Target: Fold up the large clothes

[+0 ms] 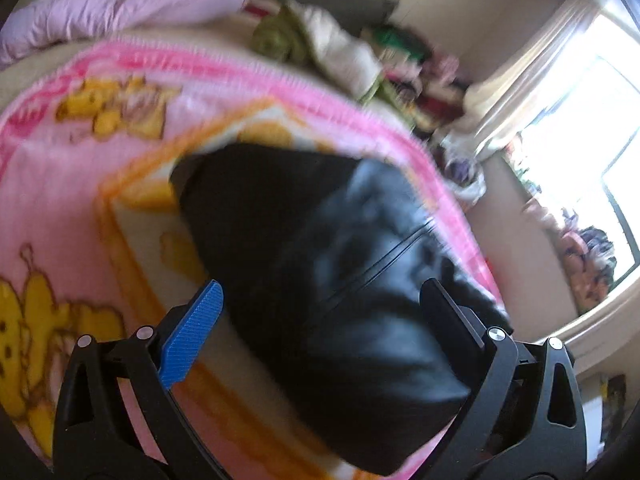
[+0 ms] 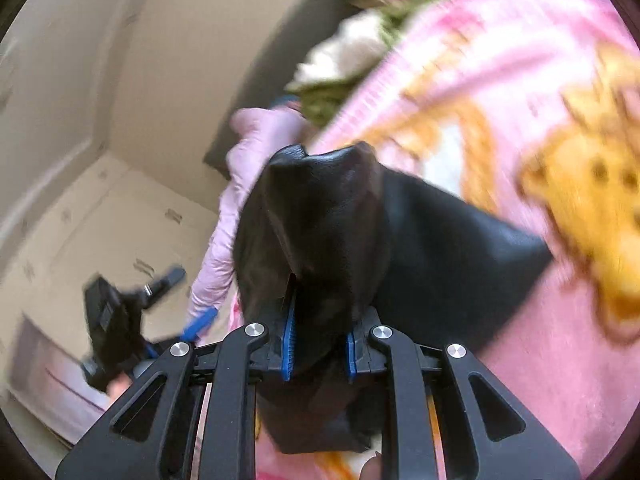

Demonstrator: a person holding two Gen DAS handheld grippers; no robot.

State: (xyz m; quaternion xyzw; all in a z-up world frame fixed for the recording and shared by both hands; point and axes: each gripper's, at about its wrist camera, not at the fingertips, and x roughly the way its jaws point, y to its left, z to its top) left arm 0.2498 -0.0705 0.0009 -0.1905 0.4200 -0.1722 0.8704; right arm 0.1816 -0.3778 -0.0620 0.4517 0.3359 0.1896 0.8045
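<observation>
Left wrist view first: my left gripper [image 1: 320, 312] has its jaws spread wide, one blue pad at the lower left and the black finger at the lower right, with nothing pinched between them. Beyond them the black leather-like garment [image 1: 320, 248] lies on the pink blanket [image 1: 80, 208] that covers the bed, reaching toward the blanket's right edge. The blanket carries yellow cartoon figures and an orange frame. A pale pink quilted jacket [image 1: 120, 4] sits at the bed's far left corner, and a heap of green, cream and red clothes [image 1: 340, 48] is piled along the far edge beside the wall. A bright window [image 1: 580, 120] fills the right side.

Right wrist view: my right gripper [image 2: 318, 344] has its jaws drawn narrow and clamped on a bunched fold of the same black garment [image 2: 440, 240], which rises in a peak over the blue pads and trails off to the right onto the blanket [image 2: 540, 360]. The pink jacket [image 2: 240, 184] hangs at the bed's left edge. The other gripper [image 2: 132, 312] shows blurred at the lower left, over the pale floor [image 2: 120, 220].

No container is visible in either view; much is smeared by blur.
</observation>
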